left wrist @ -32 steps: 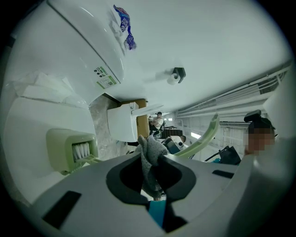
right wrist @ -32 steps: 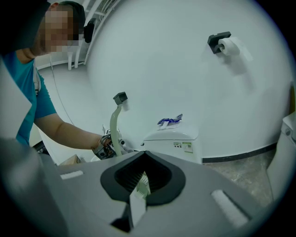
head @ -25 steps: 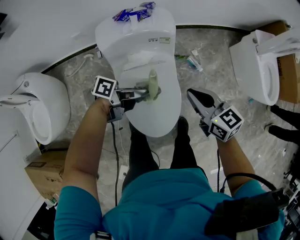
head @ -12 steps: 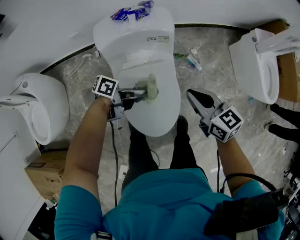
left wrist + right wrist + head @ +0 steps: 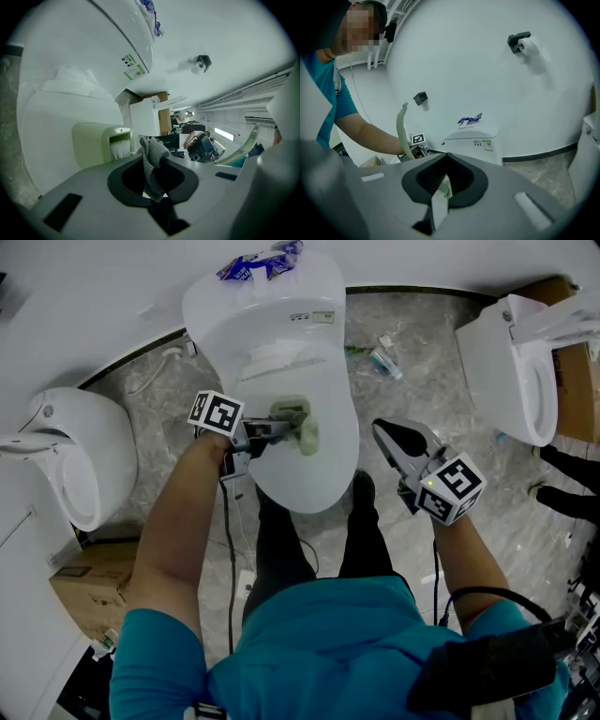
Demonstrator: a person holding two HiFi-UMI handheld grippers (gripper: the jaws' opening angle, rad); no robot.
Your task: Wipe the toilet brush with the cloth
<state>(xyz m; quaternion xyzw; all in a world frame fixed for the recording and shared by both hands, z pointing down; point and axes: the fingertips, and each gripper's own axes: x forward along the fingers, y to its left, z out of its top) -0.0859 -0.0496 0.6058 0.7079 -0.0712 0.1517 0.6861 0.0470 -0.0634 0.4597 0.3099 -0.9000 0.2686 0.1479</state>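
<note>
The left tool (image 5: 274,429) is shut tight on a grey cloth (image 5: 152,161). The cloth hangs between its jaws, just beside the brush (image 5: 306,431). The brush is pale green with white bristles. Its head rests on the closed lid of the white toilet (image 5: 314,479). Its long thin handle (image 5: 400,129) bends up and over to the right tool (image 5: 382,429). That tool is closed on the end of the handle, well apart from the toilet lid.
</note>
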